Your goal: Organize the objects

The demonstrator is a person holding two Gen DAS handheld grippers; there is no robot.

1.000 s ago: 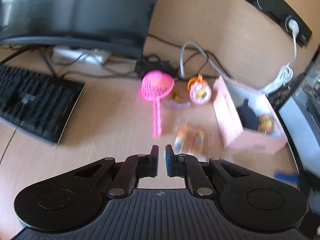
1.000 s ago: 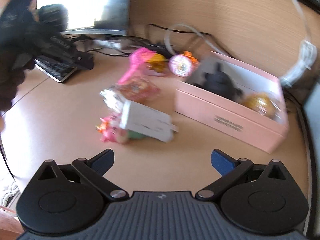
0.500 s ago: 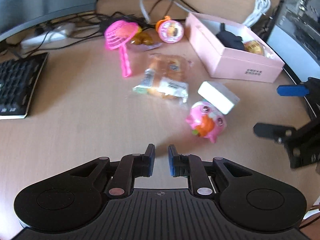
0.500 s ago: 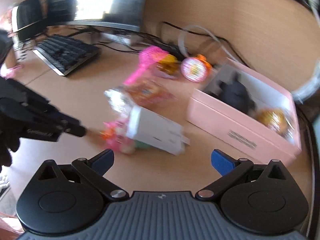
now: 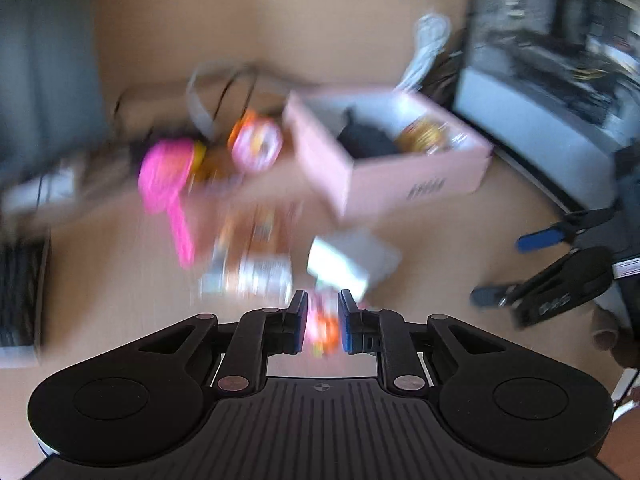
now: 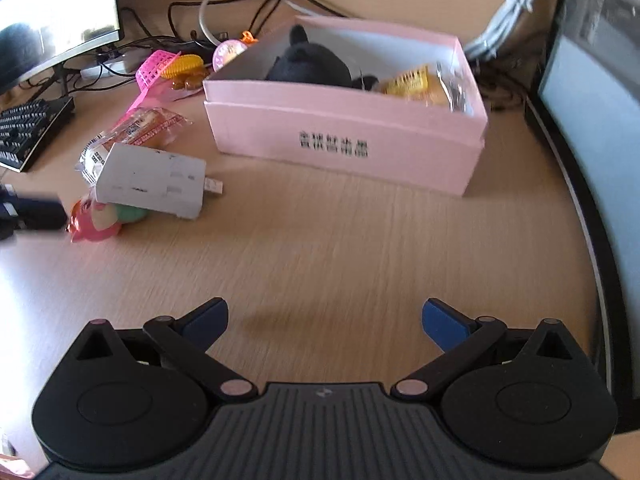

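Note:
The left wrist view is blurred. My left gripper (image 5: 322, 326) has its jaws narrowly apart on either side of a small pink and orange toy (image 5: 322, 328); whether they grip it I cannot tell. In the right wrist view the same pink toy (image 6: 96, 220) lies on the desk under a white charger block (image 6: 150, 180), with a left fingertip (image 6: 36, 212) touching it. My right gripper (image 6: 324, 320) is open and empty above bare desk. A pink box (image 6: 348, 132) holds a black plush (image 6: 308, 64) and a yellow item (image 6: 416, 84).
A wrapped snack (image 6: 136, 132), pink scoop (image 6: 154, 70), yellow toy (image 6: 182, 66) and round pink toy (image 6: 228, 50) lie left of the box. A keyboard (image 6: 28, 132), monitor (image 6: 56, 12) and cables (image 6: 240, 4) stand at the back left. A dark screen (image 6: 600, 120) is on the right.
My left gripper moved forward and down to the pink toy, its jaws now around it. My right gripper drew back and turned toward the pink box, staying open.

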